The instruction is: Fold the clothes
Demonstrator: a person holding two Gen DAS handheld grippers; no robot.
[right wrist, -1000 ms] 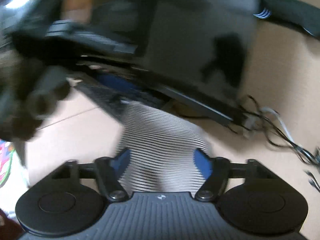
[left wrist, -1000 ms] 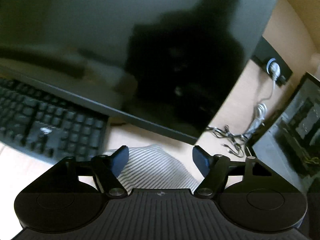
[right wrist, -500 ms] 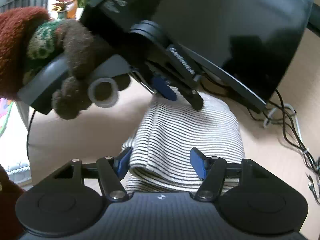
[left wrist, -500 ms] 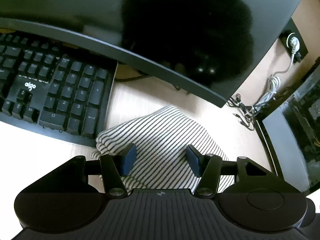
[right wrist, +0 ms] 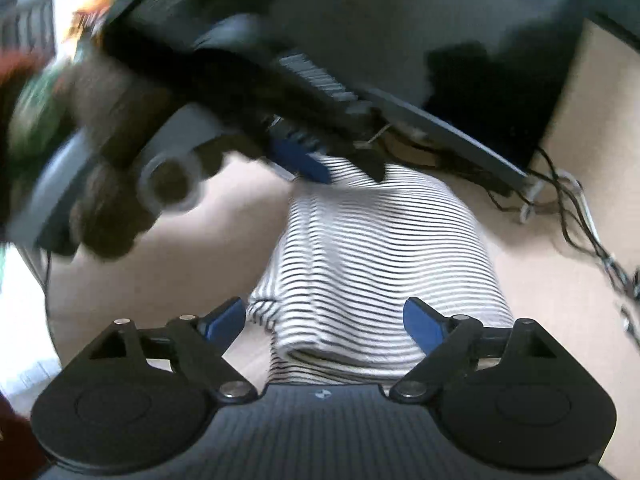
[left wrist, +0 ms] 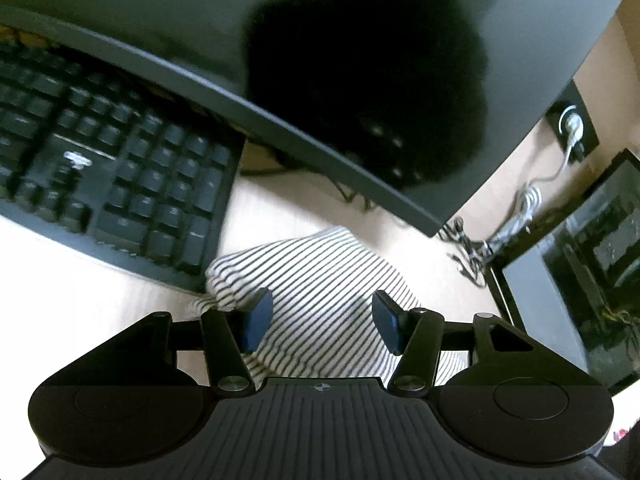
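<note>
We see a soft knit striped garment point(left wrist: 320, 280), white w/ thin dark stripes, folded into a rounded bundle on the pale wood bench point(left wrist: 280, 208), touching the black keyboard point(left wrist: 112, 168), below the glossy monitor point(left wrist: 320, 40). Left gripper point(left wrist: 322, 318) jaws open, blue pads over the cloth, nothing gripped. Right gripper point(right wrist: 324, 320) jaws open wide, straddling its near edge. No legible text.

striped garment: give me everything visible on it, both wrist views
The striped garment is soft white knit cloth with thin dark horizontal stripes, folded into a compact, rounded bundle with layered edges at its near end. It lies on the light wooden desk, beside the black keyboard and below the monitor. Both open grippers, left gripper and right gripper, straddle it without clamping.
</note>
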